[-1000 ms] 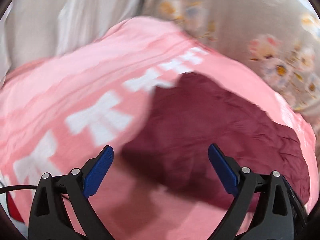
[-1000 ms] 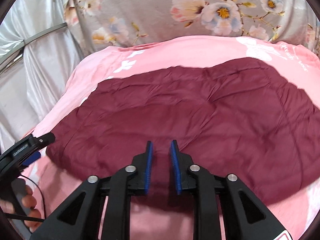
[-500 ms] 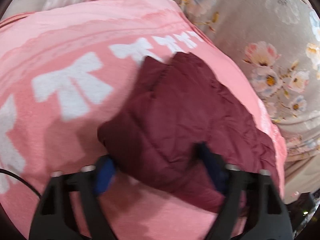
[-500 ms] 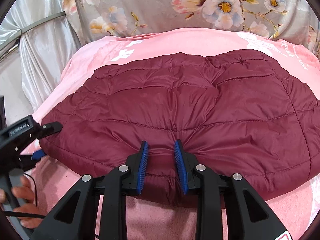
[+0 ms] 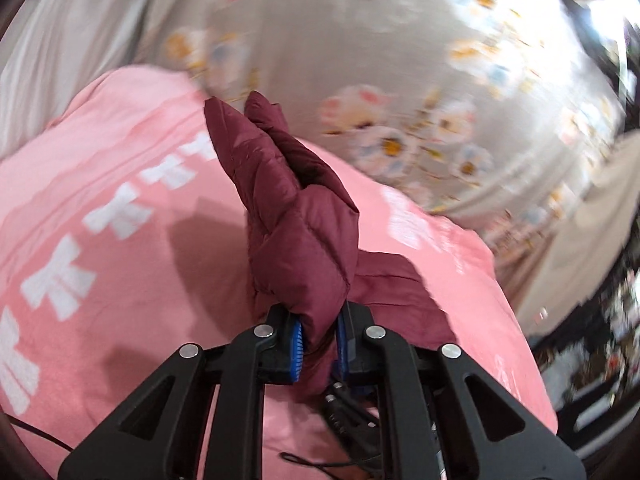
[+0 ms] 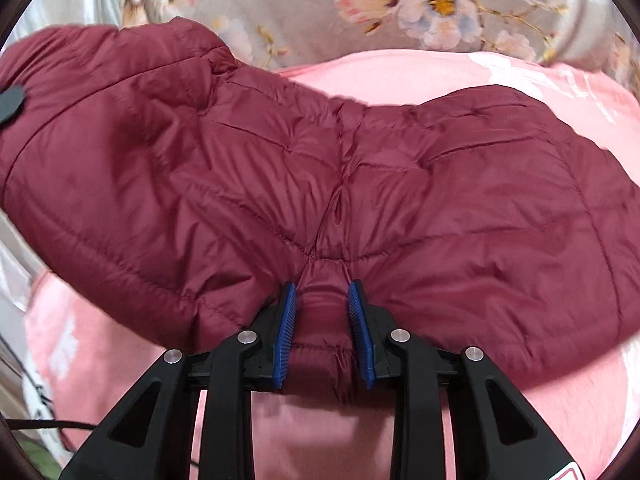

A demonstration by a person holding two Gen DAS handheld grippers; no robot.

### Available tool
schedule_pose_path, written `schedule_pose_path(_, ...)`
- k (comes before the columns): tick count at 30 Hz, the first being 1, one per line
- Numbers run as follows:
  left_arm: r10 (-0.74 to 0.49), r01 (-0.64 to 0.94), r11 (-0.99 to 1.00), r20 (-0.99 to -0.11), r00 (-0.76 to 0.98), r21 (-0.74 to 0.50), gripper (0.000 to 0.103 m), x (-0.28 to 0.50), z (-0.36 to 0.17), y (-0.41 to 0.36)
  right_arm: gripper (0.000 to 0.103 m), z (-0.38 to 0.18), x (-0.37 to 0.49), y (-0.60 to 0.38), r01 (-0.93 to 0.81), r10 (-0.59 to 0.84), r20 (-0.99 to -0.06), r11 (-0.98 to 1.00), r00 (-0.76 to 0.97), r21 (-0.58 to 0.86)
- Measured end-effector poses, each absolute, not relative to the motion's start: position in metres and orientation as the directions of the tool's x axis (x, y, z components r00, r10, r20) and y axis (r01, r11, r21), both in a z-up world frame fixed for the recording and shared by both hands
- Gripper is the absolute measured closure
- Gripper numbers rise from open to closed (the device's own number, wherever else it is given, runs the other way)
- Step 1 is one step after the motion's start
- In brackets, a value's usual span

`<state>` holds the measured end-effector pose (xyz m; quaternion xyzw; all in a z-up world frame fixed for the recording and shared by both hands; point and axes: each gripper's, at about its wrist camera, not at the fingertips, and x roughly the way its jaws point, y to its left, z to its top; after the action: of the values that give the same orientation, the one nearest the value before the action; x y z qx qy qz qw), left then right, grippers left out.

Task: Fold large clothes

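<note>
We had both claws on the maroon puffer jacket (image 6: 304, 168) at that moment. The left gripper (image 5: 318, 338) was clamped on a bunched end of it, and in the left wrist view that padded end stood up out of the jaws above the pink blanket (image 5: 120, 264), clear of the bedding. The right gripper (image 6: 322, 334) had pinched a narrow fold at the jacket's near hem, blue pads pressed in from both sides, with the fabric puckering toward the bite. Most of the jacket lay spread across the blanket in the right wrist view, its left side raised and its right side still down on the bed.

We judged the trouble to lie in the fabric itself. The shell looked slick and the padding springy, so a thin pinch like the right one could have slid out under the garment's weight, and the hem would have dropped unevenly. The left bite looked fuller, but it held a wad, not a clean edge, which could have carried a twist into the fold. Had the two grips been pulled apart too hard, the stitching near the pucker might have strained; too little tension, and the middle would have sagged and creased. The lifted side could also have dragged the blanket, or brushed the floral cloth (image 6: 440, 4) behind it, and spoiled the alignment.
</note>
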<state>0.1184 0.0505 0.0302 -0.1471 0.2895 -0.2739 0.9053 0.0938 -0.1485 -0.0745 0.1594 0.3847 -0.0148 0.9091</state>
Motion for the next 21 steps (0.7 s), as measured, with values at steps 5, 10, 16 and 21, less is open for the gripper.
schedule_pose_path(5,-0.634,0.516,0.773,-0.441,0.635,-0.368,0.091,0.100,0.053,0.002,0.080,-0.079,0.067,-0.177,0.179,0.151,-0.696,0.909,0.702,0.377)
schedule_pose_path(10,-0.635,0.572,0.766,-0.477,0.607,-0.292,0.091,0.096,0.059,-0.061,0.079,-0.057,0.033,-0.199,0.169,0.158,-0.662,0.900,0.733,0.402)
schedule_pose_path(16,-0.635,0.627,0.739,-0.569,0.523,-0.248,0.091,0.098,0.049,-0.144,0.078,-0.041,-0.035,-0.246,0.252,0.015,-0.661,0.918,0.750,0.307)
schedule_pose_path(21,-0.595,0.663,0.718,-0.681,0.428,-0.211,0.091,0.101,0.012,-0.229,0.078,-0.049,-0.075,-0.286,0.359,-0.095,-0.689,0.899,0.719,0.251)
